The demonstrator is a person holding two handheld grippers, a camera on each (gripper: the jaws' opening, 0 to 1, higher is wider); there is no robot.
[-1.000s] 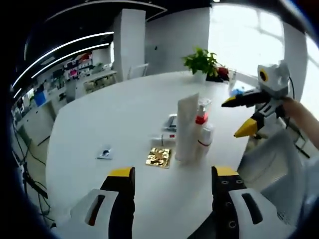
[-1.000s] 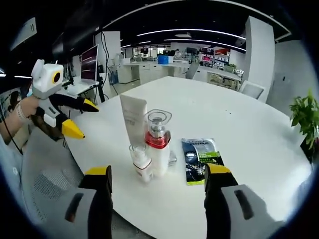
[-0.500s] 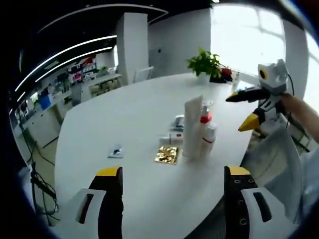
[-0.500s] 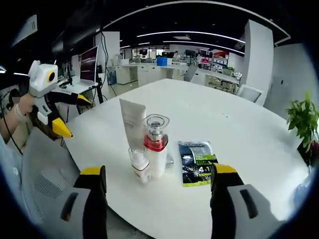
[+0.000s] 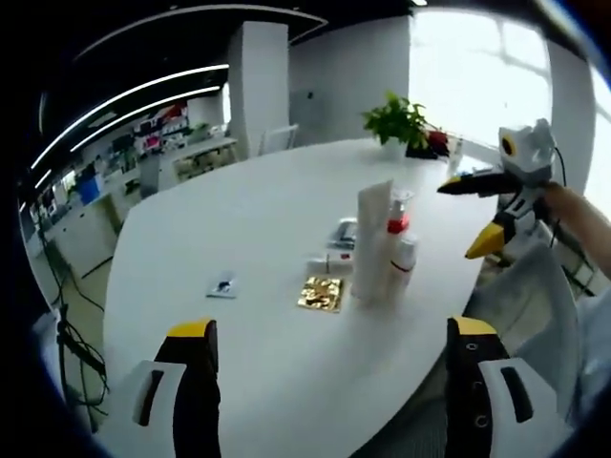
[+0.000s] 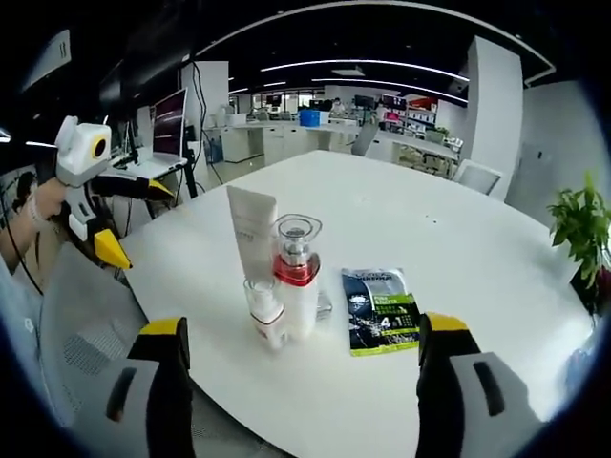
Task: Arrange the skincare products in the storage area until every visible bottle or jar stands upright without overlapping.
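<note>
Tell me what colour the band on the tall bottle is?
Red, on the tall bottle; clearest in the right gripper view.

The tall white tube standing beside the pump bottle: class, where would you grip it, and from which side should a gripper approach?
Grip the white tube across its flat upper body, probably from the left gripper's side. It stands upright, with the pump bottle and small bottle crowding its other side.
</note>
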